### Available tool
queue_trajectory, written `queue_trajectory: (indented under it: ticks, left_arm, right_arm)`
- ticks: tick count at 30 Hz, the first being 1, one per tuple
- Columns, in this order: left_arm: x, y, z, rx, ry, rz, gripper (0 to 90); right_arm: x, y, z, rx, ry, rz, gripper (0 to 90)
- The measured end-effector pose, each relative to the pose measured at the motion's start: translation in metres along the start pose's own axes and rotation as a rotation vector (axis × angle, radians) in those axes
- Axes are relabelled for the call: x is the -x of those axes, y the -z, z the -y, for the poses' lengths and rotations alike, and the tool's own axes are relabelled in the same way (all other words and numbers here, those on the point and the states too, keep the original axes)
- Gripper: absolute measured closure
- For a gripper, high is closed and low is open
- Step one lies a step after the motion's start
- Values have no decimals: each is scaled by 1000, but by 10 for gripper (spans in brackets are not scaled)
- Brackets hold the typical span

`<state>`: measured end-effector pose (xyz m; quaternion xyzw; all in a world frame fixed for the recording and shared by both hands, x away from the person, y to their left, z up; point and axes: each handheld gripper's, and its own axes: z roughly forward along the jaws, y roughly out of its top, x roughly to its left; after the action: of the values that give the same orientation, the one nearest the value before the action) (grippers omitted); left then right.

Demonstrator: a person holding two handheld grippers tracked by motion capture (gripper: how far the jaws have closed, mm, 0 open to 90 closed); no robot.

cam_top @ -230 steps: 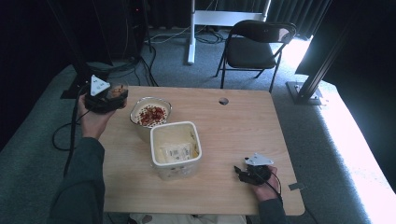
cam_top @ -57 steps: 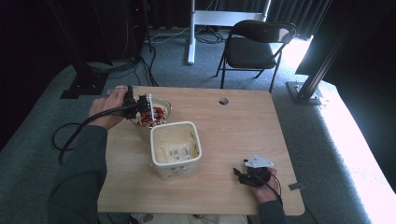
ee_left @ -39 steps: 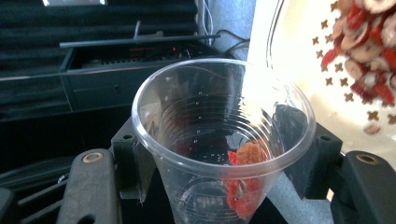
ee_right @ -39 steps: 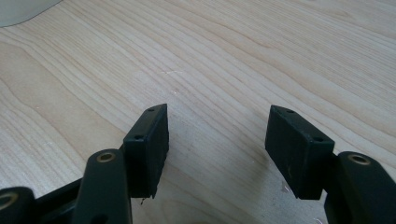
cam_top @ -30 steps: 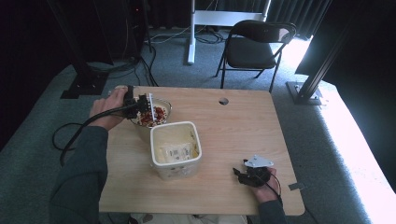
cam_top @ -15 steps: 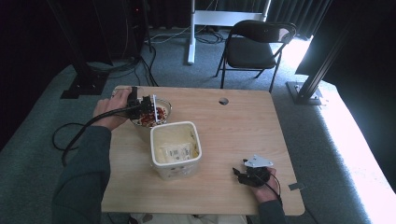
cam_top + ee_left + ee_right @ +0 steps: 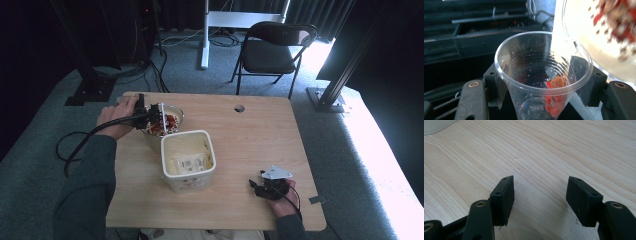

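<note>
My left gripper (image 7: 152, 116) is shut on a clear plastic cup (image 7: 541, 75), tipped sideways over a glass bowl (image 7: 176, 114) of red and brown bits at the table's back left. A few red and orange bits cling inside the cup near its bottom. In the left gripper view the bowl (image 7: 604, 32) is blurred at the upper right. My right gripper (image 7: 259, 185) rests near the table's front right, open, and its jaws (image 7: 540, 200) have only bare wood between them.
A square cream tub (image 7: 189, 160) with pale contents stands mid-table, just in front of the bowl. The wooden table (image 7: 250, 135) has a round cable hole (image 7: 239, 108) at the back. A folding chair (image 7: 272, 50) and cables lie beyond.
Since the earliest frame the left hand has come from the table's left edge to the bowl with the cup. Over the last second it has shifted slightly right over the bowl. The right hand stays still.
</note>
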<state>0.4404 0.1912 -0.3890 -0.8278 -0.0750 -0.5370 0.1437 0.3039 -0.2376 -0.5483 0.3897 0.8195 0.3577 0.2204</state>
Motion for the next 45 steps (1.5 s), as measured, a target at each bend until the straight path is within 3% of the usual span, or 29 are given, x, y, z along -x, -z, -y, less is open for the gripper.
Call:
queue_trajectory:
  ticks: [3, 6, 7, 8, 12, 15, 21, 28, 36, 38, 45]
  left_arm:
    - [-2, -1, 8, -7, 38, -12, 356]
    - [-1, 3, 0, 19, 14, -26, 356]
    - [-2, 4, -1, 26, 25, -23, 356]
    - [-5, 4, -2, 38, 61, -11, 356]
    - [-20, 8, 7, 126, 300, 66, 355]
    - [-29, 11, 16, 182, 436, 96, 355]
    - [-39, 20, 26, 287, 606, 137, 355]
    - [-51, 28, 35, 399, 781, 229, 355]
    - [-54, 37, 38, 511, 888, 321, 353]
    - [-52, 40, 39, 562, 934, 352, 353]
    - [-42, 42, 45, 598, 980, 409, 354]
  right_arm:
    - [0, 0, 0, 1, 1, -3, 391]
    - [0, 0, 0, 0, 0, -7, 390]
    - [0, 0, 0, 0, 2, -6, 390]
    - [0, 0, 0, 1, 3, -5, 391]
    - [0, 0, 0, 1, 2, -4, 390]
    - [0, 0, 0, 1, 2, -6, 390]
    - [0, -2, -1, 1, 2, -9, 390]
    - [-1, -1, -1, 1, 6, -7, 390]
    - [-1, 1, 1, 2, 4, -5, 390]
    - [-1, 2, 2, 1, 3, -3, 390]
    - [-1, 2, 2, 2, 2, -1, 390]
